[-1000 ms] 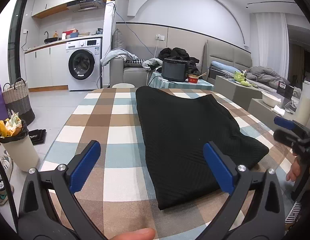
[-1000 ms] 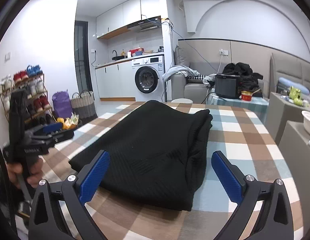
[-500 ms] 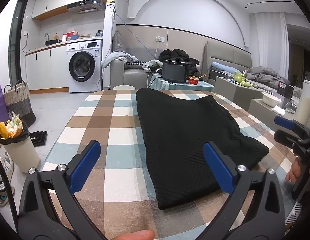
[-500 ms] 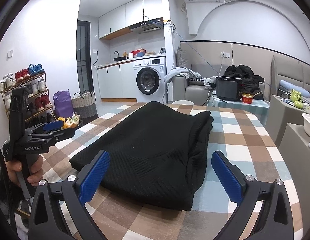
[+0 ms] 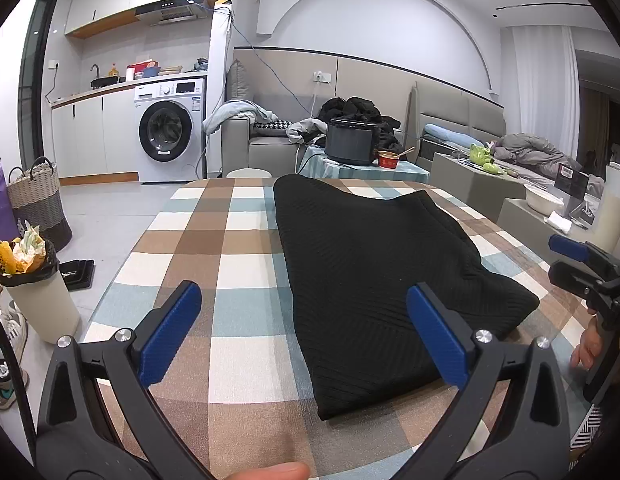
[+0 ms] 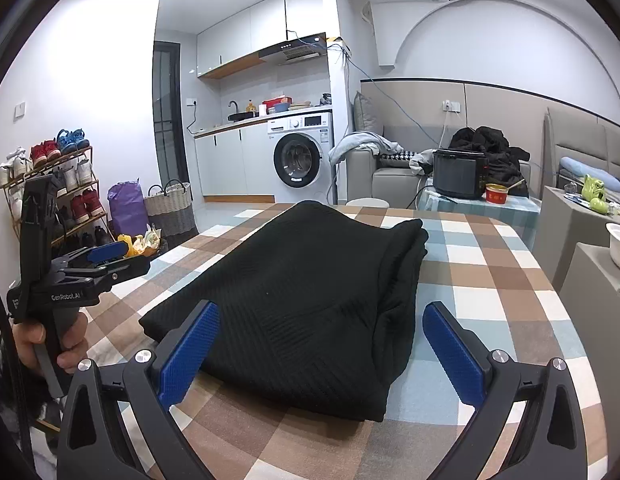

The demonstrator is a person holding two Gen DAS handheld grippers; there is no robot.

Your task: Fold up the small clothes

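A folded black knit garment lies flat on the checked tablecloth; it also shows in the right wrist view. My left gripper is open and empty, held above the table's near edge, its right finger over the garment's near end. My right gripper is open and empty, held just before the garment's near edge. The right gripper shows at the right edge of the left wrist view, and the left gripper at the left of the right wrist view.
A bin with rubbish and a woven basket stand on the floor at the left. A shoe rack is by the wall. A cooker sits on a small table behind. A white bowl is at the right.
Both grippers have lifted and pulled back slightly; the garment has not moved.
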